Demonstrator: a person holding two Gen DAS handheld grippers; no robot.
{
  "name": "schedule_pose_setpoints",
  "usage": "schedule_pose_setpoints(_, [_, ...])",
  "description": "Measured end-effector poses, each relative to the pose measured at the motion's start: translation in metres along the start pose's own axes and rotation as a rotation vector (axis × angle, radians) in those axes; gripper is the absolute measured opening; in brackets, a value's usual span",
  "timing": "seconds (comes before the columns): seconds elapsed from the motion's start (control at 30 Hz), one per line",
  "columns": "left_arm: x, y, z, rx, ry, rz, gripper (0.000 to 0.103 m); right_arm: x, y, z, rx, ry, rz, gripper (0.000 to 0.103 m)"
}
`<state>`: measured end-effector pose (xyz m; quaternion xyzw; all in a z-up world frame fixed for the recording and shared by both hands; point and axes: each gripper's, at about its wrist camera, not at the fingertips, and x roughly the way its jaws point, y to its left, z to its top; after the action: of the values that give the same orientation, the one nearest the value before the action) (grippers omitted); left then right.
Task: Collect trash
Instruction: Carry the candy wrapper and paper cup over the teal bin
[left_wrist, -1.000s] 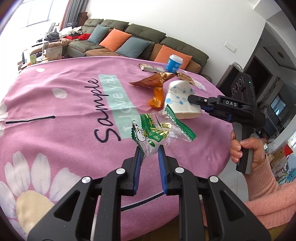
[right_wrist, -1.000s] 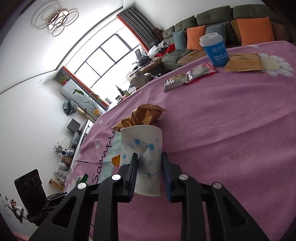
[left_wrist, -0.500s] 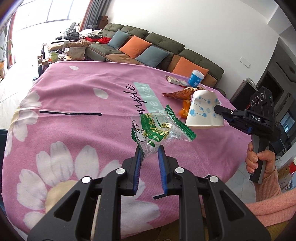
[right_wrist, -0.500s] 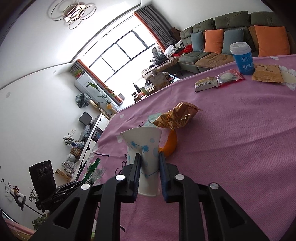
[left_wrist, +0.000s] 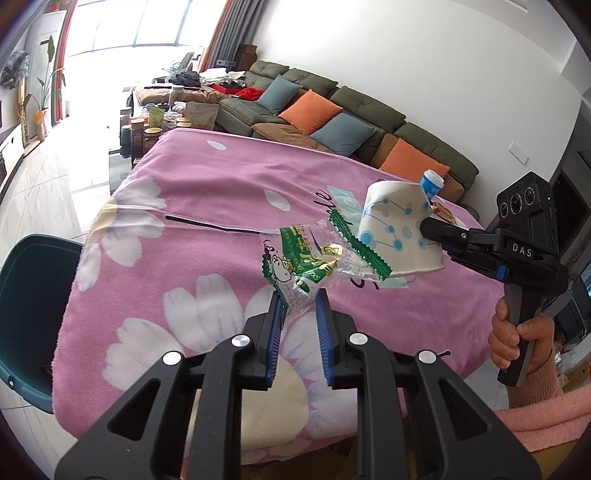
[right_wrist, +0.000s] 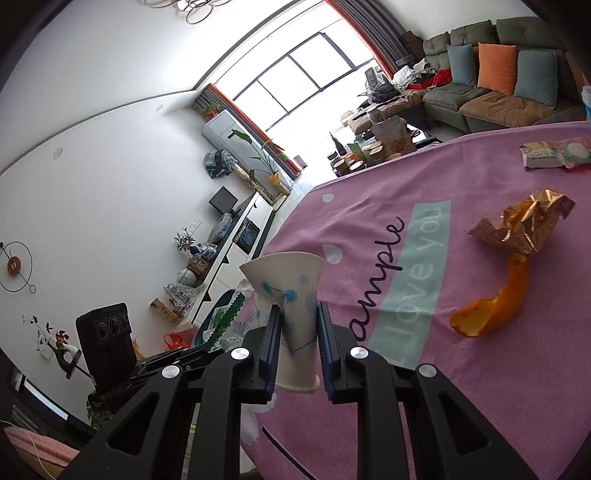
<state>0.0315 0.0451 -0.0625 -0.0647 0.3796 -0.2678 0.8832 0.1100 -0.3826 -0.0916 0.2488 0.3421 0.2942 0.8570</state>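
My left gripper (left_wrist: 300, 301) is shut on a clear and green snack wrapper (left_wrist: 306, 258) and holds it in the air above the pink tablecloth (left_wrist: 207, 206). My right gripper (right_wrist: 298, 325) is shut on a squashed white paper cup (right_wrist: 286, 291) with blue dots; the cup also shows in the left wrist view (left_wrist: 397, 232), held just right of the wrapper. A dark teal bin (left_wrist: 26, 314) stands by the table's left edge. A gold wrapper (right_wrist: 524, 225) and an orange peel (right_wrist: 495, 310) lie on the cloth.
A packaged snack (right_wrist: 554, 155) lies at the far right of the table. A blue cup (left_wrist: 432, 184) stands at the far edge behind the paper cup. A sofa with cushions (left_wrist: 332, 114) and a cluttered low table (left_wrist: 166, 122) are beyond.
Both grippers have swung left with their loads, away from the trash pile. The teal bin has come into the left wrist view.
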Motion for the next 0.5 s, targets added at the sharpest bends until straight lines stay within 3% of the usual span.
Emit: schedule_pose_setpoints(0.5, [-0.043, 0.04, -0.006, -0.079, -0.06, 0.112, 0.019, 0.069, 0.037, 0.014, -0.074, 0.091, 0.101, 0.018])
